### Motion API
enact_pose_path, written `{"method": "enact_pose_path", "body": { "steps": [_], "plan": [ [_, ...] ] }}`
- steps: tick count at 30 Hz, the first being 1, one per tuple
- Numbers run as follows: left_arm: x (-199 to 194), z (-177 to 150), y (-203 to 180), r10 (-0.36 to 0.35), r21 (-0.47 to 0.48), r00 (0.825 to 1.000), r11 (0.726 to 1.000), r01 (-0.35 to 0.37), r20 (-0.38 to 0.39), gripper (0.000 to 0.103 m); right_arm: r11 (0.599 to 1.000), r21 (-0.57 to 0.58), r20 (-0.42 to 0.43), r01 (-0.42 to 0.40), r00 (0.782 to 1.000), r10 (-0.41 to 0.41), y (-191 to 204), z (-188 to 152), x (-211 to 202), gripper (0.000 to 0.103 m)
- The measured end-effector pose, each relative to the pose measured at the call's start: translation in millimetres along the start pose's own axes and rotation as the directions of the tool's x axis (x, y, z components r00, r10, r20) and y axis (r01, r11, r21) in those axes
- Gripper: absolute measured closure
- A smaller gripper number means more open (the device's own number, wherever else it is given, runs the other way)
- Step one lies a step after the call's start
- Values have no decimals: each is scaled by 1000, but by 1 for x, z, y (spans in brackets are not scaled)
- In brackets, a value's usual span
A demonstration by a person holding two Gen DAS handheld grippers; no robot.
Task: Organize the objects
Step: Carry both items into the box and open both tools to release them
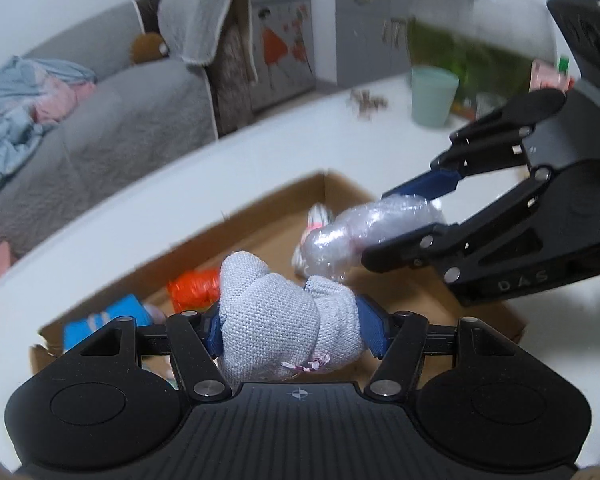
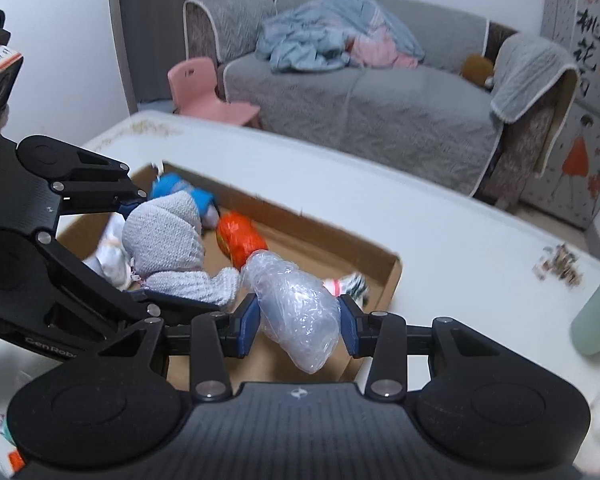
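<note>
Looking down through the left wrist camera, the left gripper (image 1: 296, 330) is clenching a grey knitted bundle (image 1: 280, 320) between its blue pads, tilting steeply downward over an open cardboard box (image 1: 260, 232) sitting on the white desk (image 1: 260, 148). The right gripper (image 1: 404, 224) is reaching in from the right, angled down and leftward, grasping a clear plastic-wrapped bundle (image 1: 352, 236) above the box. An orange packet (image 1: 192, 288) and a blue item (image 1: 100, 318) are lying inside the box, and a pale green cup (image 1: 432, 96) is standing farther back on the desk.

Through the right wrist camera, the right gripper (image 2: 300, 326) is pinching the clear plastic-wrapped bundle (image 2: 296, 308) between both pads, pointing down over the box's near edge. The left gripper (image 2: 140, 252) is entering from the left, holding the grey knitted bundle (image 2: 168, 248) over the box (image 2: 392, 280). The orange packet (image 2: 240, 240) is lying on the box floor just beyond both bundles, with the blue item (image 2: 180, 192) at the far corner.
</note>
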State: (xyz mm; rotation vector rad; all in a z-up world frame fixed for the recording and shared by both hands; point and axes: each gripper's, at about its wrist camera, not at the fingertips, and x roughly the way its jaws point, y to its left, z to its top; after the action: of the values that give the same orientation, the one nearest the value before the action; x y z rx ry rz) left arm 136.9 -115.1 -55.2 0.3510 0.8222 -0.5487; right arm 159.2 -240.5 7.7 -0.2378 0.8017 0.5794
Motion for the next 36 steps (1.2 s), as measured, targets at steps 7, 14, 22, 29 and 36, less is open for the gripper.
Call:
{"method": "enact_pose_path", "body": {
  "steps": [7,14,22,29,36],
  "plan": [
    [30,-8,16,5,-1,999,1000,-5,-54,34,999,-24,-58,-26,998,24,3,-3,32,64],
    [35,-4,30,51,-81,999,995,-52,-11,34,1000,-15,-54,-10,999,9,-8,7,52,65],
    [41,-3,53,100,-286,993,955,-80,58,34,998,61,-24,30,999,-28,-22,23,62,65],
    [45,-3,62,110,-314,994,944,-101,13,19,996,74,-43,55,998,-52,-24,21,65,60],
    [40,2,60,101,-260,994,960,-105,-29,9,996,29,-70,83,994,-81,-18,25,57,49]
  ]
}}
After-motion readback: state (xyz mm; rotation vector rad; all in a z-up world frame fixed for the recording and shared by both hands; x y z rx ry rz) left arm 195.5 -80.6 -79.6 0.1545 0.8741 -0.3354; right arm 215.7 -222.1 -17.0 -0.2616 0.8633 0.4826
